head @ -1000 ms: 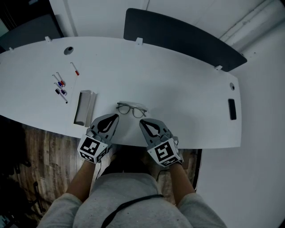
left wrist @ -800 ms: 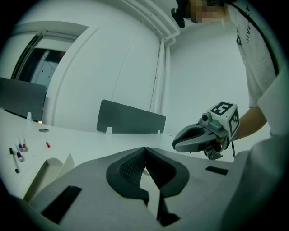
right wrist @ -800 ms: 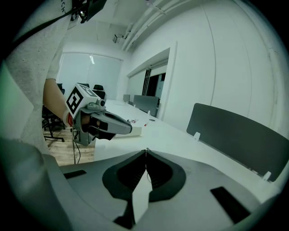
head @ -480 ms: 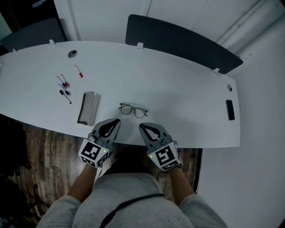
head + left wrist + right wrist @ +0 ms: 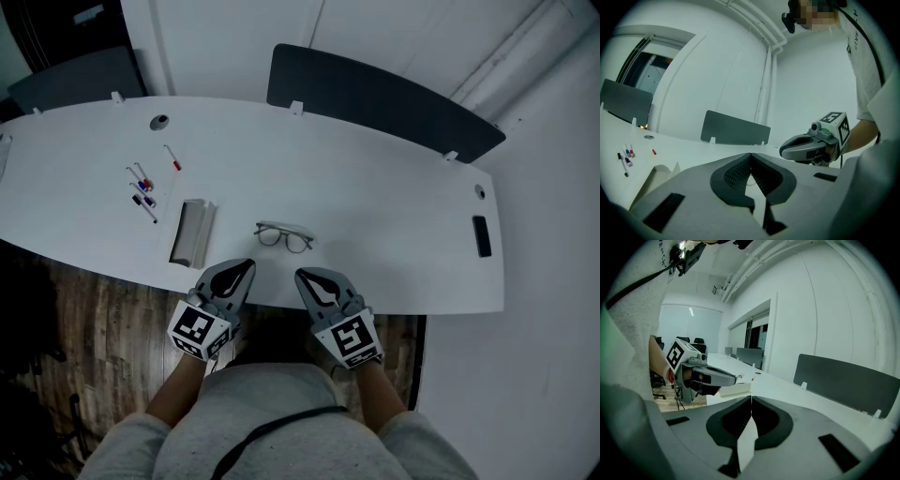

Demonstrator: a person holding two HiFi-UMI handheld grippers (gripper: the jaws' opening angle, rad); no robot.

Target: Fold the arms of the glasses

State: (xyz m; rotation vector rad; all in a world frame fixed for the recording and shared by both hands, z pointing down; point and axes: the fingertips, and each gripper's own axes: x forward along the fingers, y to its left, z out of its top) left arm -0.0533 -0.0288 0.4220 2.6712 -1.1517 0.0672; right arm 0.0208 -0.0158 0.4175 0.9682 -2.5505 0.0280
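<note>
Wide white bench [image 5: 394, 216] across the head view, with a dark divider [image 5: 384, 98] along its far edge. At the near edge, left gripper [image 5: 247, 264] and right gripper [image 5: 301, 275] side by side, clear of everything, each with jaws closed tip to tip on nothing. Left of centre, a pale tray [image 5: 192, 232]. Right of it and just far of the two grippers, the glasses [image 5: 283, 236], flat on the bench and apart from both sets of jaws. No arm seen jutting out from the front of the glasses, only a thin bar along the far side of the lenses: judged folded already, with little plainly left to do, though too small for certainty. Far left, a few markers [image 5: 142, 187], untouched. From the head view alone: the glasses and the whole layout. From the left gripper view: a tall white wall, the right gripper from the side, held over the bench's near edge, and pads meeting with no gap; glasses lost there behind the jaws' own bulk, bar perhaps a thin line in the notch. From the right gripper view: a longer room with more benches and chairs far off, the left gripper from the side in front of the tray, jaws likewise pressed together; no glasses in sight.
</note>
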